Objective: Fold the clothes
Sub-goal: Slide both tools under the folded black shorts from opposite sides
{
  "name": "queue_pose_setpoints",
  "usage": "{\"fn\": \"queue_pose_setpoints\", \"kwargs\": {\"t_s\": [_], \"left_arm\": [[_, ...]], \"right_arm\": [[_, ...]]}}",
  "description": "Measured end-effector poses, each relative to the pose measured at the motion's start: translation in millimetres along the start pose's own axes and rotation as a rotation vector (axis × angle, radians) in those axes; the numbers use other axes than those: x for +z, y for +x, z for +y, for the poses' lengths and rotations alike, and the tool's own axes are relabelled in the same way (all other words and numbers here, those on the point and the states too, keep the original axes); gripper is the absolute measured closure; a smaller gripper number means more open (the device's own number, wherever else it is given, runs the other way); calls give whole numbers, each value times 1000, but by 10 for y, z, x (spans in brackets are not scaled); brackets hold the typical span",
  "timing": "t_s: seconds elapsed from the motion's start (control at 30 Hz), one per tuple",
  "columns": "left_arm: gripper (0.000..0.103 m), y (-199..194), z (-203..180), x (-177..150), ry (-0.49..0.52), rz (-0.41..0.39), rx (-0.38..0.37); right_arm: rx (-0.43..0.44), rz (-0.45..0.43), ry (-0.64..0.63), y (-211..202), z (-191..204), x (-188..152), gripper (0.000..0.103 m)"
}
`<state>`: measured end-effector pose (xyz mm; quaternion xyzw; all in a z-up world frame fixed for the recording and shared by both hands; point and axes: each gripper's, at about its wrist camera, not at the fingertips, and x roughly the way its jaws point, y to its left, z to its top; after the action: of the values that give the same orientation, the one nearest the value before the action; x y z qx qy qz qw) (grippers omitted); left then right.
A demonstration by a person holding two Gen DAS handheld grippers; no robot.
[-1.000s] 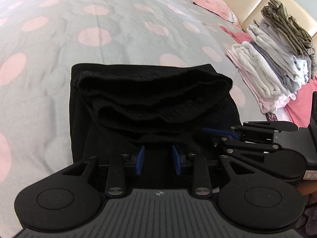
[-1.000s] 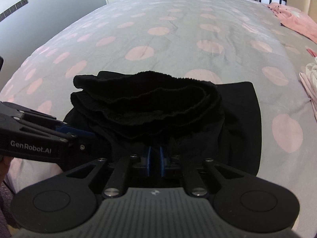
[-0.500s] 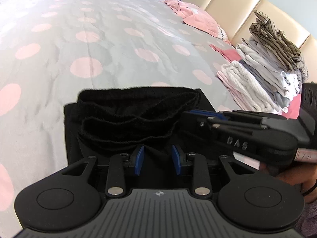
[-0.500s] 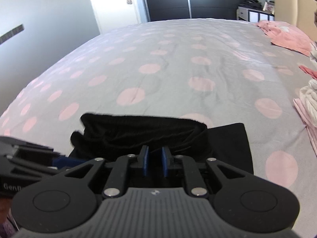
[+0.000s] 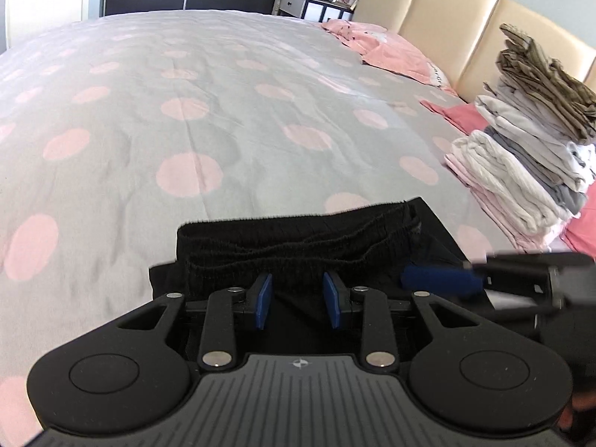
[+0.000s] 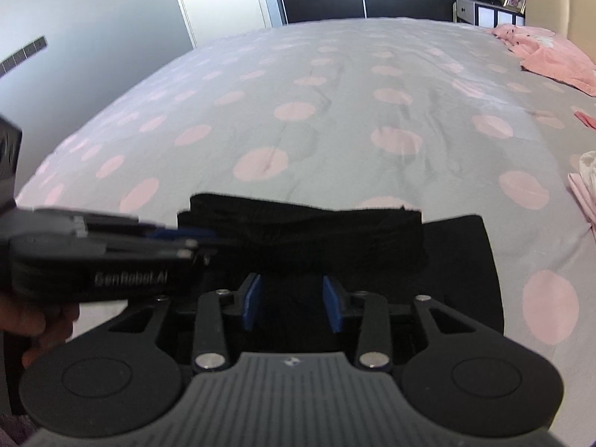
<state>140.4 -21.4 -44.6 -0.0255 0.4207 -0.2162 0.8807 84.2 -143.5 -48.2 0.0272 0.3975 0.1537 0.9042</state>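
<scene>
Right gripper opening since before, black garment between, unpressed

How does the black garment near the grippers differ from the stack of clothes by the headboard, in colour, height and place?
The black garment is one dark piece; the stack of clothes holds pale pink, white, grey and olive pieces. The black garment lies low on the bedspread; the stack of clothes stands tall in many layers. The black garment lies just ahead of both grippers; the stack of clothes stands to the side, near the headboard. Both are folded and rest on the same bed.
</scene>
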Motion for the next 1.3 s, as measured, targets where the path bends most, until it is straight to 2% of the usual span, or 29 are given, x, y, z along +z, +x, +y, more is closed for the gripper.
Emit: {"fn": "queue_pose_setpoints", "kwargs": {"t_s": [0.07, 0.33, 0.47, 0.77, 0.83, 0.93, 1.03, 1.17, 1.3], "left_arm": [[75, 38, 14, 35, -16, -5, 3], [75, 116, 43, 147, -24, -46, 17], [75, 183, 94, 162, -46, -45, 16], [74, 309, 148, 153, -26, -28, 10], [62, 275, 156, 149, -26, -39, -3], [54, 145, 141, 156, -12, -80, 11], [49, -5, 155, 167, 1, -122, 48], [44, -102, 285, 124, -27, -118, 74], [41, -158, 416, 29, -53, -94, 107]], "right_arm": [[-20, 22, -13, 56, 6, -19, 63], [-81, -44, 38, 80, -238, 94, 64], [-104, -45, 50, 163, -297, 130, 63], [-95, -19, 65, 315, -383, 132, 61], [-82, -25, 78, 293, -406, 147, 59], [-66, -45, 106, 214, -451, 176, 57], [-83, -63, 120, 112, -507, 197, 53], [-86, -59, 161, 11, -638, 150, 36], [-105, -48, 168, -62, -745, 71, 32]]}}
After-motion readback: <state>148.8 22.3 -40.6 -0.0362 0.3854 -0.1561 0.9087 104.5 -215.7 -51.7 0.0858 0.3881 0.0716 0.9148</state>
